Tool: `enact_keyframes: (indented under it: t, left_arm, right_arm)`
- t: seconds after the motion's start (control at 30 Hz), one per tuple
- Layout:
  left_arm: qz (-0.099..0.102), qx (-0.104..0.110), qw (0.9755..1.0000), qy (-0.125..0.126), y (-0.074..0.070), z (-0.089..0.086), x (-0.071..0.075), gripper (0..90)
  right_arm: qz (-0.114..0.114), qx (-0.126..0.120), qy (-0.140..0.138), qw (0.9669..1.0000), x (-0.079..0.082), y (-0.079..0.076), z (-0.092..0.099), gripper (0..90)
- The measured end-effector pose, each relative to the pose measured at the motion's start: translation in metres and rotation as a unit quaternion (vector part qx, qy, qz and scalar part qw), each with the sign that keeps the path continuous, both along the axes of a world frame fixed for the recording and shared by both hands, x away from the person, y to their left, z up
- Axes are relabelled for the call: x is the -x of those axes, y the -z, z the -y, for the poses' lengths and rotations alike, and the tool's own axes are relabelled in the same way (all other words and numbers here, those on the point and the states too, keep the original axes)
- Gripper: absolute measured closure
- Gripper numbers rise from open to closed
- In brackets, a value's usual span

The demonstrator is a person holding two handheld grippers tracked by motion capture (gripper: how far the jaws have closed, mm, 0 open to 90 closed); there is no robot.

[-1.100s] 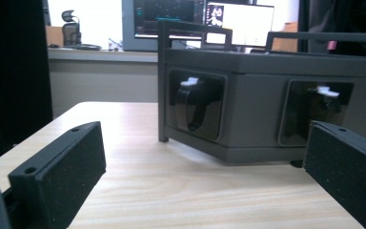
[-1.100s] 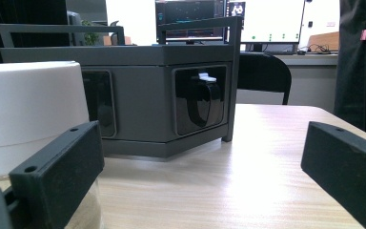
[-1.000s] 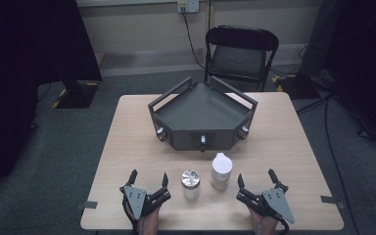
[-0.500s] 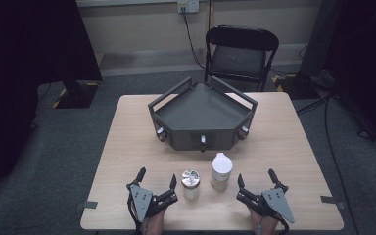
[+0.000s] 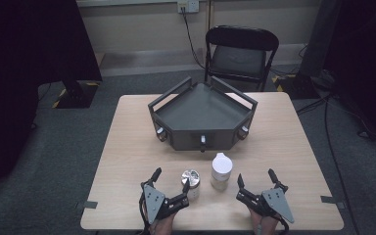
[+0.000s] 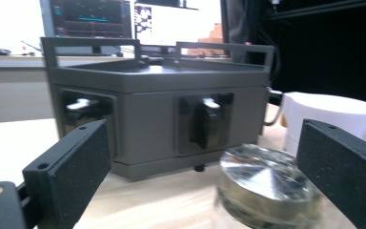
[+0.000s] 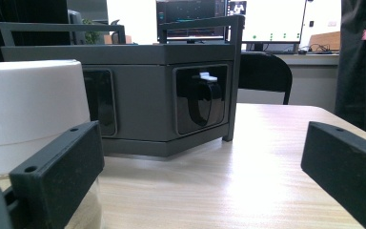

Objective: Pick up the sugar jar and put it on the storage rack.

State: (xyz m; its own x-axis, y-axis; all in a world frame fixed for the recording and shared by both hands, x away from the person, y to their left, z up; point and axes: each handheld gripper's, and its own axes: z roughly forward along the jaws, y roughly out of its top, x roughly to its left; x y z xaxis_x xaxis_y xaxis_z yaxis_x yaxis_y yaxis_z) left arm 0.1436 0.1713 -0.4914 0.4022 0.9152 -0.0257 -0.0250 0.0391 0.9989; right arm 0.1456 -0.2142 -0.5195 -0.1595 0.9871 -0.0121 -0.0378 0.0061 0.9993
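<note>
A small jar with a shiny metal lid (image 5: 191, 178) stands near the table's front edge, with a white-capped bottle (image 5: 221, 169) just to its right. My left gripper (image 5: 171, 177) is open beside the jar, its right finger close against it. Its jaws have just been closing a little. In the left gripper view the jar (image 6: 262, 186) sits low between the pads, nearer the right one, and neither pad presses on it. My right gripper (image 5: 256, 176) is open to the right of the bottle. The bottle (image 7: 28, 105) shows behind its left jaw.
A dark grey angular tray (image 5: 203, 115) with rails and front knobs fills the table's middle, and rises behind the jar (image 6: 157, 109). A black folding chair (image 5: 240, 54) stands beyond the table. Bare wood lies to the right of the right gripper.
My left gripper has shifted right and forward toward the metal-lidded jar, and its jaws have narrowed slightly. The right gripper, jar and bottle have stayed put.
</note>
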Motion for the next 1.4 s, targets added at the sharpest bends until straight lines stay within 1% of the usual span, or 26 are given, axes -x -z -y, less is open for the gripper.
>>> enact_keyframes:
  t: [0.17,0.27,0.3,0.37,0.43,0.5,0.67,0.73,0.9,0.97,1.03,1.07,1.2,1.27,1.4]
  left_arm:
    - [-0.004,-0.001,0.9999,0.017,0.002,0.004,-0.001,6.7]
    - [-0.011,-0.004,0.9998,0.015,0.001,0.008,-0.002,7.5]
    - [-0.013,-0.002,0.9997,0.021,0.001,0.007,-0.004,10.3]
    - [-0.016,-0.002,0.9995,0.026,0.0,0.008,-0.005,11.3]
    - [-0.013,-0.004,0.9994,0.031,0.002,0.01,-0.005,14.2]
    - [-0.017,-0.01,0.9991,0.037,0.001,0.011,-0.007,16.8]
    - [-0.018,-0.025,0.9988,0.039,0.004,0.018,-0.007,18.2]
    - [-0.023,-0.028,0.9983,0.045,0.004,0.019,-0.009,19.0]
    - [-0.03,-0.031,0.9981,0.044,0.007,0.021,-0.011,23.2]
    - [-0.032,-0.03,0.9983,0.038,0.008,0.022,-0.011,24.1]
    - [-0.034,-0.025,0.9983,0.04,0.009,0.022,-0.013,26.3]
    - [-0.036,-0.029,0.9982,0.039,0.009,0.022,-0.013,27.0]
    - [-0.036,-0.033,0.9979,0.042,0.009,0.022,-0.014,29.9]
    - [-0.036,-0.033,0.9979,0.043,0.01,0.022,-0.014,34.1]
    - [-0.034,-0.033,0.998,0.041,0.011,0.023,-0.013,34.5]
  right_arm:
    - [0.0,0.0,0.0,1.0,0.0,0.0,0.0,0.0]
    - [0.0,0.0,0.0,1.0,0.0,0.0,0.0,0.0]
    - [0.0,0.0,0.0,1.0,0.0,0.0,0.0,0.0]
    - [0.0,0.0,0.0,1.0,0.0,0.0,0.0,0.0]
    - [0.0,-0.001,0.001,1.0,0.0,0.0,0.0,0.0]
    - [0.0,0.0,0.001,1.0,0.0,0.0,0.0,0.0]
    - [0.001,-0.001,0.001,1.0,0.0,0.0,0.0,0.0]
    - [0.001,-0.001,0.001,1.0,0.0,0.0,0.0,0.0]
    - [0.001,-0.001,0.001,1.0,0.0,0.0,0.0,0.0]
    - [0.001,-0.001,0.001,1.0,0.0,0.0,0.0,0.0]
    - [0.001,-0.001,0.001,1.0,0.0,0.0,0.0,0.0]
    - [0.001,-0.001,0.001,1.0,0.0,0.0,0.0,0.0]
    - [0.001,-0.001,0.002,1.0,0.0,0.0,0.0,0.0]
    - [0.001,-0.001,0.003,1.0,0.0,0.0,-0.001,0.0]
    - [0.001,-0.001,0.003,1.0,0.0,0.0,-0.001,0.0]
